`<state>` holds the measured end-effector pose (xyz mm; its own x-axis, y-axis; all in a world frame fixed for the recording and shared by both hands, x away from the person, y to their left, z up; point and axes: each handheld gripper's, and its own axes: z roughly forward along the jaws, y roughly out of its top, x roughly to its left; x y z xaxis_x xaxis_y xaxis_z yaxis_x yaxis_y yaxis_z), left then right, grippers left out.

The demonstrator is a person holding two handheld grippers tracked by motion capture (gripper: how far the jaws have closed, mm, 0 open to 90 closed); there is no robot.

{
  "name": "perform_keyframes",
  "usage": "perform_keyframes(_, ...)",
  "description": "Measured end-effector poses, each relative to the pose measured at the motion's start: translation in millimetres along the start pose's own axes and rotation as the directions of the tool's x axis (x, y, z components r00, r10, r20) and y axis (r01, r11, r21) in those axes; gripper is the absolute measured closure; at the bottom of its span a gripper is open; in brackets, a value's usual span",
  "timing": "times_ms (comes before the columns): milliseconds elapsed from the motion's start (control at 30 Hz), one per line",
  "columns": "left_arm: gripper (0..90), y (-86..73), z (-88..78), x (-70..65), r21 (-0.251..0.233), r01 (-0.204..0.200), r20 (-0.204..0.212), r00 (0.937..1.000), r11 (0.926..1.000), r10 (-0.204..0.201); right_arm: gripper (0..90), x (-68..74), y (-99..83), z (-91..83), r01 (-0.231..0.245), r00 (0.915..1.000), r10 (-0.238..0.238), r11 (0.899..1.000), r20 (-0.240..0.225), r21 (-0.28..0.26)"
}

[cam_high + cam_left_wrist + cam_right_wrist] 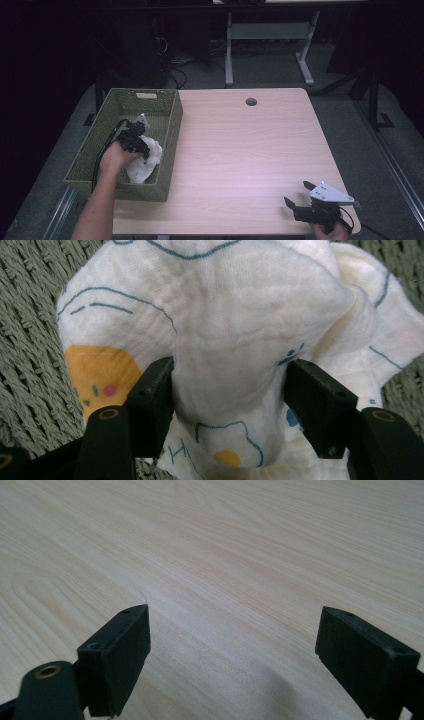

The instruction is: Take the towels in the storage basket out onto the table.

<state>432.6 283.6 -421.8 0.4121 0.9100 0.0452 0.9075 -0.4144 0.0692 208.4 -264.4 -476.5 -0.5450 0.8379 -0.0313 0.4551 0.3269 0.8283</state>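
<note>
A white cloth [145, 166] printed with blue lines and orange shapes lies crumpled inside a green woven basket [171, 131] at the table's left. My left gripper [136, 143] reaches down into the basket onto the cloth. In the left gripper view, a raised fold of the cloth [225, 305] fills the gap of the left gripper [230, 371], and both pads touch and pinch it. The basket's woven floor [27, 340] shows around the cloth. My right gripper [297, 193] rests low at the table's front right corner. It stands open [232, 630] over bare wood, with nothing between its jaws.
The light wooden table [240, 145] has a round cable hole [251, 102] near its far edge. The basket hangs over the table's left edge. Beyond the table stand a white desk frame [229, 50] and dark floor with cables.
</note>
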Motion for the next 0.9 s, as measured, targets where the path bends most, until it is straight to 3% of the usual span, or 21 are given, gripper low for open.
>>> perform_keyframes(133, 43.9, -0.2, 0.8, -1.4, 0.004, -0.018, -0.009, 0.9998, 0.9998, 0.018, 14.0, -0.1, 0.3, -0.4, 0.006, 1.0000, -0.006, 1.000, -0.001, 0.001)
perform_keyframes(433, 63.3, -1.2, -0.4, 0.9, -0.001, 0.007, -0.011, 0.9999, 1.0000, -0.007, 14.0, 0.0, 0.7, -2.1, 0.004, 1.0000, -0.004, 1.000, 0.002, -0.006)
perform_keyframes(700, 73.7, -2.9, -2.4, 6.7, 0.002, 0.033, 0.024, 0.9991, 0.9994, -0.033, 14.0, -1.0, 0.8, -3.1, 0.006, 1.0000, -0.005, 1.000, 0.004, -0.012)
perform_keyframes(733, 74.4, -3.7, -2.7, 6.3, -0.003, 0.052, 0.029, 0.9982, 0.9986, -0.052, 13.9, -1.3, 0.7, -3.2, 0.007, 1.0000, -0.007, 1.000, 0.003, -0.014)
perform_keyframes(900, 75.1, -8.0, -8.4, 7.0, -0.020, 0.052, 0.040, 0.9979, 0.9984, -0.051, 13.9, -1.3, 0.1, -3.7, 0.001, 1.0000, -0.001, 1.000, 0.006, -0.010)
